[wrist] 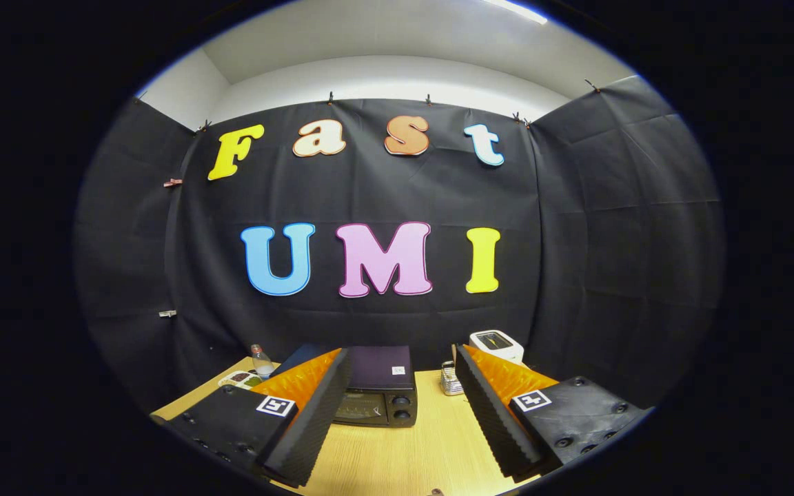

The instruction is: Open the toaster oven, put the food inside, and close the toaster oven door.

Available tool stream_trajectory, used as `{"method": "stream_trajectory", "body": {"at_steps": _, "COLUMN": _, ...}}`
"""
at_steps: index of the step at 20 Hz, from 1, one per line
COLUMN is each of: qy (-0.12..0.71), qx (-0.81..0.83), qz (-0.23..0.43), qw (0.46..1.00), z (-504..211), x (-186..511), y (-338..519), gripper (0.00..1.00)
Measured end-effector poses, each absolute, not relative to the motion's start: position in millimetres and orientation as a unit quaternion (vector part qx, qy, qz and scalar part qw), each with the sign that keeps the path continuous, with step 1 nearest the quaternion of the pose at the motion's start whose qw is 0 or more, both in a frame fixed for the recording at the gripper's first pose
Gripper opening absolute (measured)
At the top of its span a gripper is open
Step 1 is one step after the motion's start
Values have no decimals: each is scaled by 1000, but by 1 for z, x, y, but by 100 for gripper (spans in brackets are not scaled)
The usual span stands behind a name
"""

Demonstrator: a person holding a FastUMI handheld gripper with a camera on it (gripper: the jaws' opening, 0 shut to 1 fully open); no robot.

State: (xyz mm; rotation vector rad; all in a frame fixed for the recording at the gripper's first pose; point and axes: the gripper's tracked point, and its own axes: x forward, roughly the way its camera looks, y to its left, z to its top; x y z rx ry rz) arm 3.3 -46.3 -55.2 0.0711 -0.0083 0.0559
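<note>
A black toaster oven (376, 396) stands on the wooden table (431, 448) beyond my fingers, its door shut and two knobs on its right side. My left finger hides part of its front. My gripper (402, 413) is open, fingers spread wide with nothing between them, held well above and short of the oven. A divided tray with bits of food (240, 379) lies at the table's far left, behind the left finger.
A clear bottle (261, 361) stands by the food tray. A small wire rack (449, 380) sits right of the oven, and a white appliance (496, 344) stands behind the right finger. Black cloth walls close in the table on three sides.
</note>
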Motion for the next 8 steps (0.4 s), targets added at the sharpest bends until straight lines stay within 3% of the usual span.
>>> {"method": "stream_trajectory", "body": {"at_steps": 8, "qy": 10, "qx": 39, "qz": 27, "qw": 999, "z": -63, "x": 3, "y": -43, "gripper": 98}}
